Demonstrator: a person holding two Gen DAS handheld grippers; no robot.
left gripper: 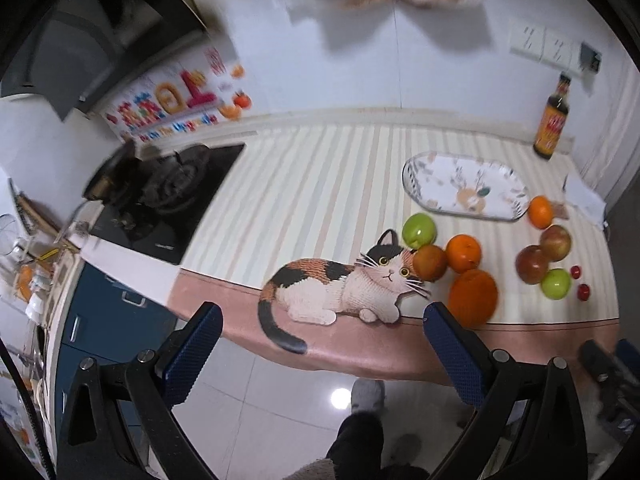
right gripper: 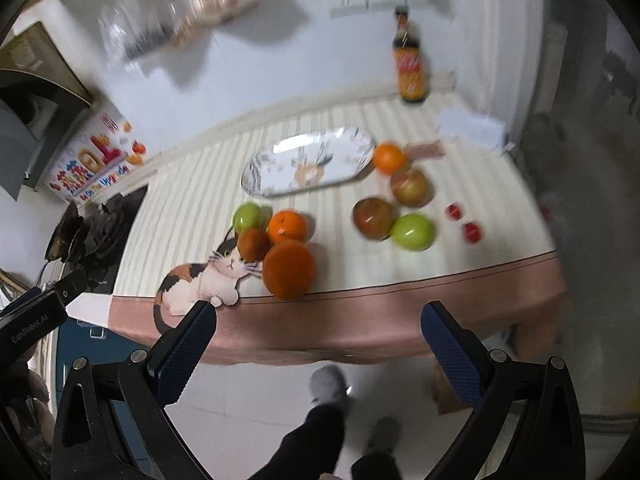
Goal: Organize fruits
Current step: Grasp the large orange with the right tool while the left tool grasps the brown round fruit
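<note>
Fruit lies loose on a striped tablecloth: a big orange (left gripper: 473, 297) (right gripper: 289, 269) near the front edge, a smaller orange (left gripper: 463, 252) (right gripper: 287, 225), a brown fruit (left gripper: 430, 262) (right gripper: 253, 243), a green apple (left gripper: 419, 230) (right gripper: 247, 216), two red apples (left gripper: 532, 264) (right gripper: 374, 217), another green apple (left gripper: 556, 283) (right gripper: 413, 231), an orange (left gripper: 540, 211) (right gripper: 389, 157) by the empty oval patterned plate (left gripper: 424, 184) (right gripper: 260, 176), and two small red fruits (left gripper: 583, 291) (right gripper: 471, 231). My left gripper (left gripper: 322, 338) and right gripper (right gripper: 318, 334) are open, empty, held off the table's front edge.
A dark sauce bottle (left gripper: 553, 122) (right gripper: 409, 64) stands at the back by the wall. A gas stove (left gripper: 172, 196) (right gripper: 100, 224) with a pan is on the left. White paper (right gripper: 472, 128) lies at the back right. The floor and the person's feet (right gripper: 328, 384) are below.
</note>
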